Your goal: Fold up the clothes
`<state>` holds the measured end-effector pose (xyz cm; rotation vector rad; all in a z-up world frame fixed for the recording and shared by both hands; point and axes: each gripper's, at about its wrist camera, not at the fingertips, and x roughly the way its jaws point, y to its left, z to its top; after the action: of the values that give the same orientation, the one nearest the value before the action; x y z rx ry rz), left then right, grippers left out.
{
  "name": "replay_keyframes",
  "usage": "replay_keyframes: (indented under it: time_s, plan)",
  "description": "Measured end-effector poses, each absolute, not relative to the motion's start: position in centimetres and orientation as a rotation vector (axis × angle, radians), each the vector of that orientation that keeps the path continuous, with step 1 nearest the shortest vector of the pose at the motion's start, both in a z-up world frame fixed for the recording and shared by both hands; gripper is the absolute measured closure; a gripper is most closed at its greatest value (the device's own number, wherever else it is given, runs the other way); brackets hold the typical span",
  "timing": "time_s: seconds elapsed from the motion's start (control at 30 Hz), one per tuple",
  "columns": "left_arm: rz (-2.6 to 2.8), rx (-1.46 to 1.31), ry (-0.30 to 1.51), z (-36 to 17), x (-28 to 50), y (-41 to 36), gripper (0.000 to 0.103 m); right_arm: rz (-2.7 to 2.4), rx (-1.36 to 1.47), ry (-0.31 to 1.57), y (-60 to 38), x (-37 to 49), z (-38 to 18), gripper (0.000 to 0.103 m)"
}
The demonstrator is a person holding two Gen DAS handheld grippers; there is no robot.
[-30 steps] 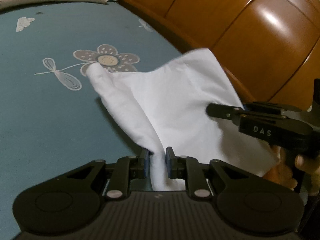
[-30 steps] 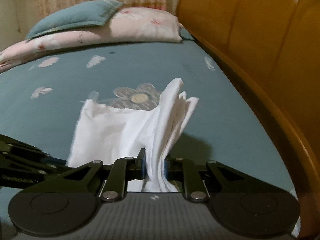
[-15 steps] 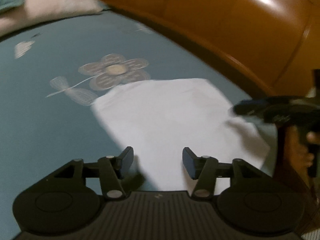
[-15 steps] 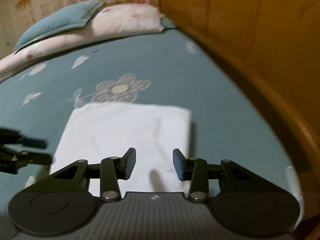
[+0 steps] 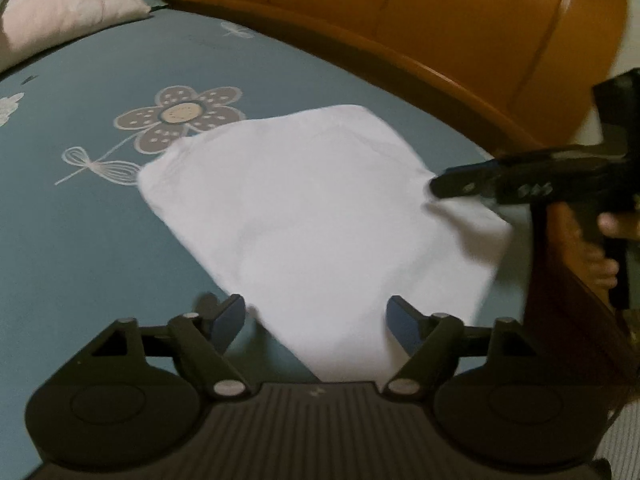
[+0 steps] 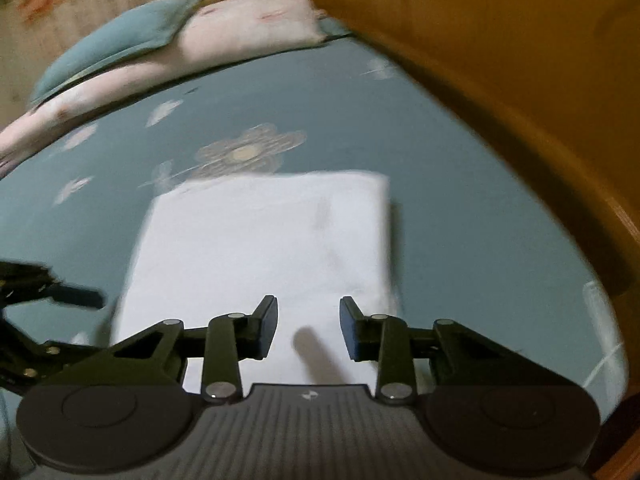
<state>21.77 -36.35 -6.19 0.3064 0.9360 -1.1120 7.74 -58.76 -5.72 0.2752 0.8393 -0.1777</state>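
On the teal flowered bedsheet (image 5: 100,248), folded white cloth (image 5: 320,216) lies flat, near corner hidden; left gripper (image 5: 316,316) has just been opening, right gripper (image 6: 308,328) closing, both released.

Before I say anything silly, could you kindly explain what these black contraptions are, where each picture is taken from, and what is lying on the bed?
There is no robot here: a person holds a two-finger gripping tool in each hand, and each tool carries a wide-angle camera looking along its fingers. One picture comes from the left tool, the other from the right tool; each view also catches the other tool at its edge. On the teal bedsheet, printed with a grey flower, lies a folded white cloth, flat, with pillows and a wooden bed frame beyond. Neither tool holds anything: the left one's jaws have just been opening wide, the right one's narrowed slightly but stay apart, with the cloth lying loose under both.
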Motion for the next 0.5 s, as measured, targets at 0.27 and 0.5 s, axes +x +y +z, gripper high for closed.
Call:
replay_keyframes:
  time_s: [0.27, 0.5]
  plan:
    - [-1.285, 0.227, 0.997, -8.0, 17.1, -35.8, 0.023, -0.236, 0.295, 0.897, -57.3, 5.4, -7.6, 0.061]
    - [-1.272, 0.308, 1.022, -8.3, 15.1, -35.3, 0.023, -0.26, 0.327, 0.874, -58.4, 3.7, -6.2, 0.059]
